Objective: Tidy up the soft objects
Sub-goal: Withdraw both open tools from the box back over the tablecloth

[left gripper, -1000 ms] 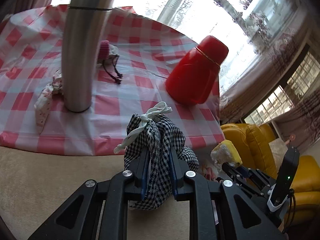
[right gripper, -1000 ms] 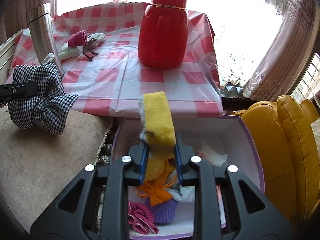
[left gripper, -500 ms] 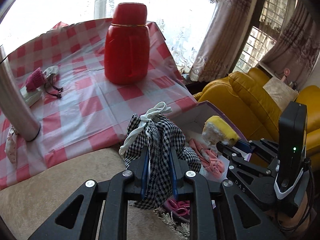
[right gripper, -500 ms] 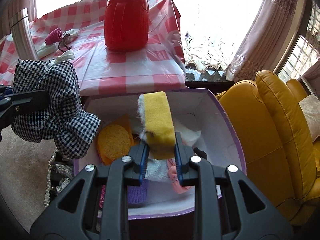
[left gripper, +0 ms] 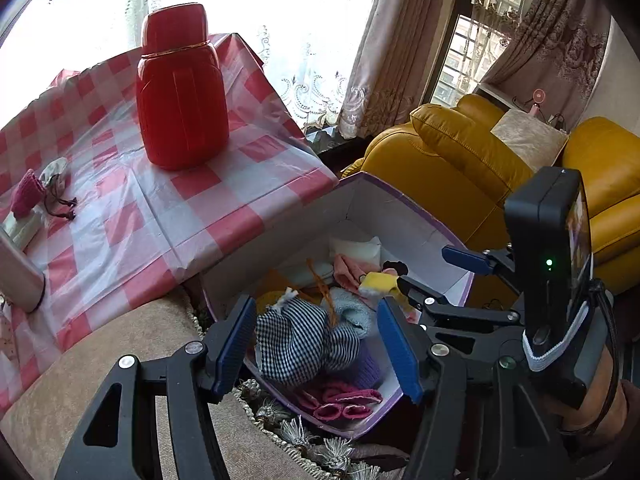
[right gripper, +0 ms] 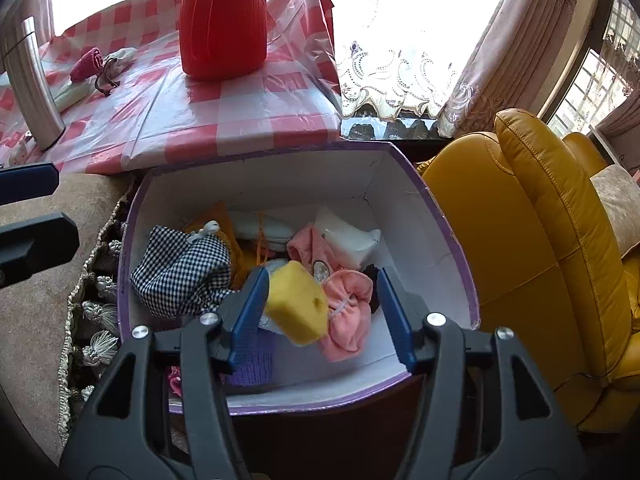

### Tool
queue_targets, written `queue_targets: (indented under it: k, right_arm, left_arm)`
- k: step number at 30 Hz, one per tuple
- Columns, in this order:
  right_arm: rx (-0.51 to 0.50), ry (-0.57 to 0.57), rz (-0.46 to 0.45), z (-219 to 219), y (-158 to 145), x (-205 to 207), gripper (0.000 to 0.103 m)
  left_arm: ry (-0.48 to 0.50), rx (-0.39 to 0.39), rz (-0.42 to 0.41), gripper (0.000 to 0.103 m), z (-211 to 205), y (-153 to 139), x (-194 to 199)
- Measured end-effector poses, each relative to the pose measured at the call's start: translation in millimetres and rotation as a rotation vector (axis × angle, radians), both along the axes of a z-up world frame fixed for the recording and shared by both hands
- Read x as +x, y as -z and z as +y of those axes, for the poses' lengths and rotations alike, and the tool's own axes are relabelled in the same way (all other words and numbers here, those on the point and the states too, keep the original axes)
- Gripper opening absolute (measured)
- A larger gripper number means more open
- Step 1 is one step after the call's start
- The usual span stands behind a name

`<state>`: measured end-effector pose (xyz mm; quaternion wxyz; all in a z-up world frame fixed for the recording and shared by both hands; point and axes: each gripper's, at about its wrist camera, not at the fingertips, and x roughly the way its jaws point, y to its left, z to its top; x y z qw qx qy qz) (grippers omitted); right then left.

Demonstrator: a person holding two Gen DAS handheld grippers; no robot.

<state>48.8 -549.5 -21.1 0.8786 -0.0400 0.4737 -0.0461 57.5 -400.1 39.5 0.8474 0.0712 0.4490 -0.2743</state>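
Hovering over a purple-rimmed white cardboard box [right gripper: 420,208], both claws have just been opening: left claw [left gripper: 316,344] released above a black-and-white checked cloth pouch [left gripper: 300,340], right claw [right gripper: 324,312] released around a yellow foam sponge [right gripper: 296,304].

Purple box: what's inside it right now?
In the purple box: checked pouch, yellow sponge, pink cloth, white pad, purple knit, orange items. Whatever lies underneath the pile is covered.

We see a glossy plastic checked sheet [right gripper: 240,120] over the counter, a shiny smooth red plastic flask [right gripper: 223,20] and a brushed metal flask [right gripper: 34,84]. The box [right gripper: 360,176] looks like matt white card. The pouch [right gripper: 184,272] is woven checked cloth, the sponge [right gripper: 296,304] porous foam, the armchair [right gripper: 540,240] glossy leather.
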Motion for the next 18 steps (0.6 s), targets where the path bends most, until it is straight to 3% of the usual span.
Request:
queue_targets:
  k: [8,18]
  right_arm:
    - [0.005,-0.062,-0.037,19.9,-9.7,1.6,0.074]
    - [-0.008,-0.175,-0.023,66.5,-9.3,14.6,0.077]
  left_arm:
    - [-0.121,0.023,-0.051,0.063,56.0,-7.3,-7.1]
    - [-0.496,0.063,-0.088,0.064,210.4,-9.4,-25.5]
